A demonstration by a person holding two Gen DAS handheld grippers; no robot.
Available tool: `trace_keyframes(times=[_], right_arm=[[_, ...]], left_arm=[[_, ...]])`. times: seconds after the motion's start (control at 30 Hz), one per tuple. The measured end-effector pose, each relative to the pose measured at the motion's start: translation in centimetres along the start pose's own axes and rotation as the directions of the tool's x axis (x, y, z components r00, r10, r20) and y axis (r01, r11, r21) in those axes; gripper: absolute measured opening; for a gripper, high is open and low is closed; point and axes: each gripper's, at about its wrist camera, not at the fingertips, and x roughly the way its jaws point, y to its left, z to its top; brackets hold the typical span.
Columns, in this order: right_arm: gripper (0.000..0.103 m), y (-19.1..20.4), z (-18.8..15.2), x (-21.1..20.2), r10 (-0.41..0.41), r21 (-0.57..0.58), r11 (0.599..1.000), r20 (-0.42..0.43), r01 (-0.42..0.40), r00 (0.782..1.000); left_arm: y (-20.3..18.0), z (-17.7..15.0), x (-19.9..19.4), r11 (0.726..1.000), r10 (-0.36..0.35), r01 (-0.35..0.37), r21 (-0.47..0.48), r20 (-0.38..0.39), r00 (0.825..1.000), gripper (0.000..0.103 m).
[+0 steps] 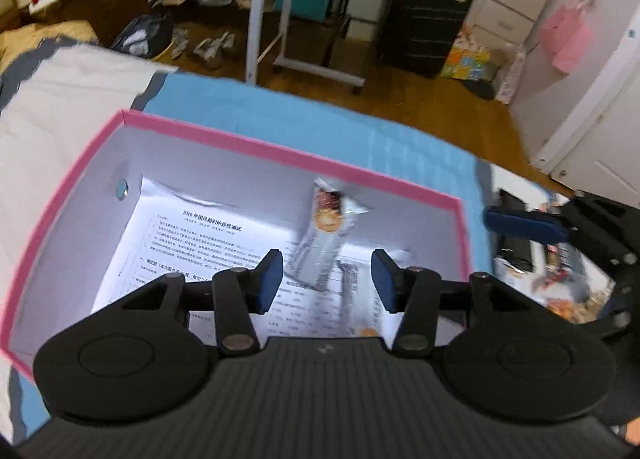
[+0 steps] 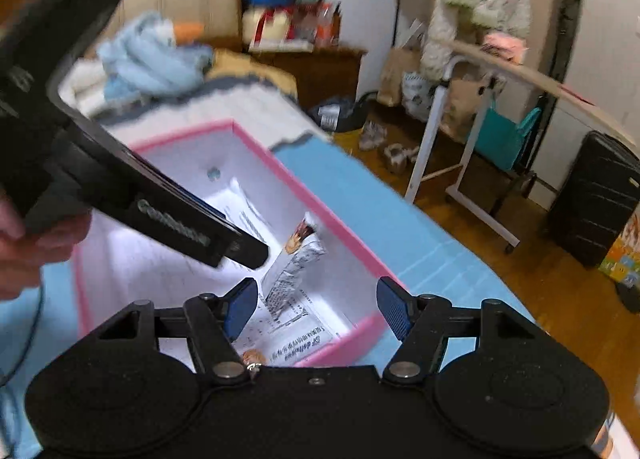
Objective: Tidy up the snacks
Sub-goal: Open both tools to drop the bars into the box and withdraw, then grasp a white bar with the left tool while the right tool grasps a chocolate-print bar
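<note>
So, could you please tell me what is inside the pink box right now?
Inside the pink box lie a printed sheet and two silver snack packets. The second packet's near end is covered by the left gripper.

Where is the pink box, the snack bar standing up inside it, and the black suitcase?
pink box [image 1: 280,153]: left wrist view, far rim.
snack bar [image 1: 320,243]: left wrist view, silver wrapper middle.
black suitcase [image 1: 424,19]: left wrist view, ribbed front.
</note>
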Motion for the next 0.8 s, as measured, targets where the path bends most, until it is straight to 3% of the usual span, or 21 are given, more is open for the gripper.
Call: trace_keyframes(times=[0.13,0.23,0.43,0.6,0.8], right_arm=[[0.071,-1.9,-1.0,-5.5,-0.002,0.079,0.997,0.036,-0.001,0.999],[0.071,-2.7,-1.4,-9.7,-0.042,0.068,0.997,0.030,0.040,0.999],[0.072,-3.9,-3.0,-15.8,-0.093,0.070,0.993,-0.008,0.093,0.996],[0.072,-3.9,-5.1,-18.2,-0.107,0.101,0.989,-0.020,0.108,0.994],[0.072,-3.6,-8.5,-17.3,-0.043,0.183,0.981,-0.078,0.057,0.996]], left_arm=[[-1.4,-0.5,-3.9,0.997,-0.031,0.029,0.066,0.028,0.999,0.050],[-3.1,-1.2,-6.5,0.991,-0.045,0.040,0.126,0.036,0.998,0.051],[-7.3,-3.5,-9.9,0.958,-0.077,0.065,0.280,0.032,0.997,0.051],[-10.7,-5.2,-10.7,0.928,-0.141,0.136,0.347,-0.010,0.990,0.052],[-14.7,-6.2,-8.8,0.898,-0.162,0.172,0.405,-0.060,0.985,0.051]])
